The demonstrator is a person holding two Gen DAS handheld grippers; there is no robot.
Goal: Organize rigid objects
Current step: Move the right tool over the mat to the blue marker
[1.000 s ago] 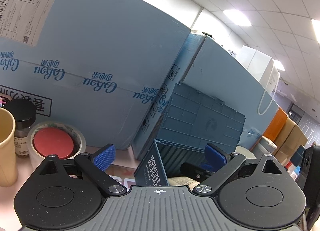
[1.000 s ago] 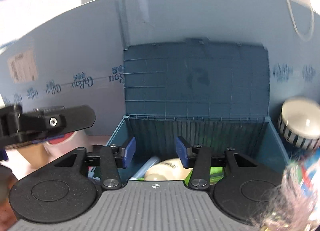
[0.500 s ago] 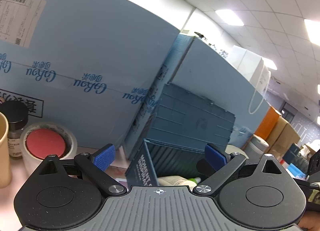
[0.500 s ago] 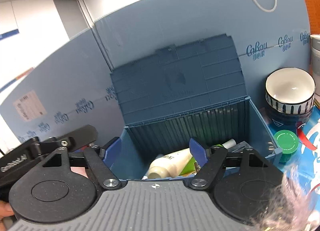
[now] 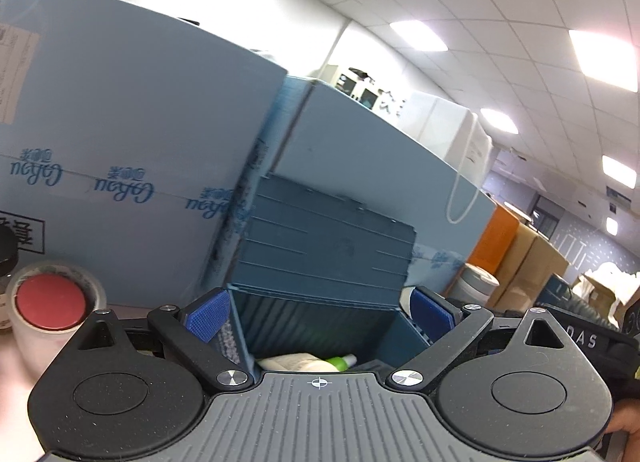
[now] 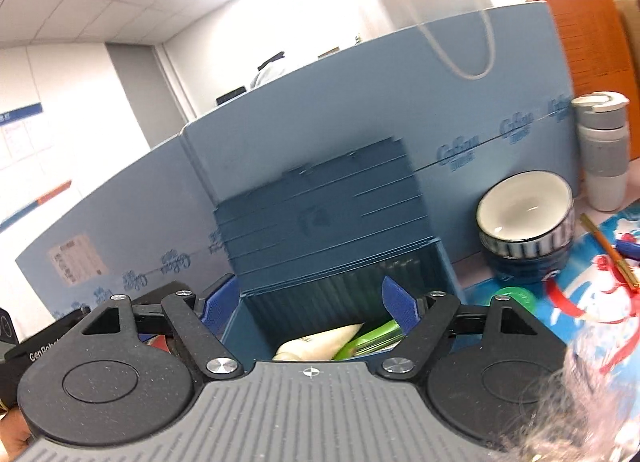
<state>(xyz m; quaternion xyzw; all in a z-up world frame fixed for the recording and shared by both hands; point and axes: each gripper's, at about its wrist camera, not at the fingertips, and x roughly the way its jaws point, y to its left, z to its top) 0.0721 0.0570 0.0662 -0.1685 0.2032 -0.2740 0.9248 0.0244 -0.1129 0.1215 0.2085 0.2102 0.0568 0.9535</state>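
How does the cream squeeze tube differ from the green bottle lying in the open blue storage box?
The cream squeeze tube is opaque, pale and tapers toward one flattened end; the green bottle is bright, translucent and looks straight-sided. The tube lies left of the bottle in the right wrist view. Both lie on their sides, side by side, inside the blue storage box, partly hidden by the right gripper.

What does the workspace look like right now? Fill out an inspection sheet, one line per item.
Surface: pale tabletop; colourful printed mat on the right.
Job's things: blue storage bin, lid up, holds a cream bottle and a green tube.
Clutter: tape roll with a red centre; stacked bowls; green cap; grey-white tumbler; gold pen.
Grippers: left gripper open, empty; right gripper open, jaws just widened, nothing between them.
Cables: nothing seen.
Surroundings: light blue cartons, orange box, office ceiling lights.
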